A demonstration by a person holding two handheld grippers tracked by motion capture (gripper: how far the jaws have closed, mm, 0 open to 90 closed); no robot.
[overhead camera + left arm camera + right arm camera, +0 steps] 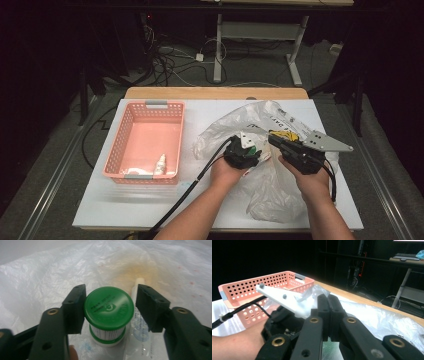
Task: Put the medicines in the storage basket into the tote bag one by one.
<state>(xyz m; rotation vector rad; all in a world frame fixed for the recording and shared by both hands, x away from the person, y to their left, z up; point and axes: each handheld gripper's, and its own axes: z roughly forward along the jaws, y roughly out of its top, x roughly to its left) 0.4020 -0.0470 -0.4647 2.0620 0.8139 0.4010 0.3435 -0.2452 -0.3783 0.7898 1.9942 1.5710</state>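
A white bottle with a green cap (108, 307) lies inside a clear plastic bag (270, 185) on the white table. My left gripper (111, 288) straddles the cap: the left pad (75, 307) touches it, the right pad (147, 305) stands a gap away, so the jaws are open. From above, the left gripper (248, 150) reaches into the bag's mouth, with green (255, 150) showing at its tips. My right gripper (272, 137) sits beside it, jaws pressed together (328, 297) on the bag's film, which bunches at the tips.
A pink perforated basket (145, 107) stands at the table's left, holding a small white bottle (160, 164). A slim white-tipped tube (138, 282) lies in the bag beside the green-capped bottle. Cables and a desk frame (218, 50) lie beyond the far edge.
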